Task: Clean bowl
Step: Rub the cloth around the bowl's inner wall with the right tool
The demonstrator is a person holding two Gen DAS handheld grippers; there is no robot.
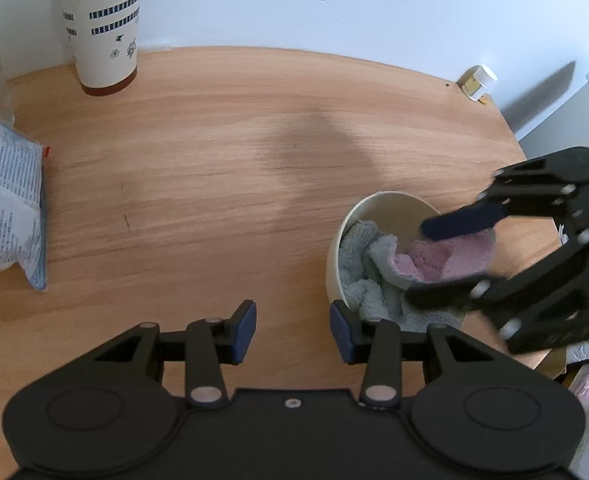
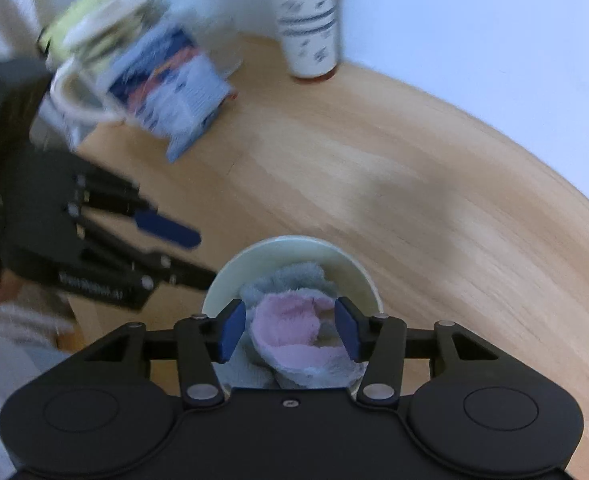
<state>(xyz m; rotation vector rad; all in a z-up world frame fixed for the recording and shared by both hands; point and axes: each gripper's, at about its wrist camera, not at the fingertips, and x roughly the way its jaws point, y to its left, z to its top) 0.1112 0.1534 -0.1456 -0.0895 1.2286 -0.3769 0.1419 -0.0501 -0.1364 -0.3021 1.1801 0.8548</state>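
Left gripper [image 1: 292, 330] hovering beside bowl [image 1: 336, 252], jaws part-spread, pinching nothing; nearer pad sitting close to rim, likely to steady it. Bowl sitting on wooden table [image 1: 214, 160] near its edge, cloth [image 2: 290, 332] bunched inside. Right gripper [image 2: 290, 330] reaching into bowl, jaws spread around cloth, not pressing it.
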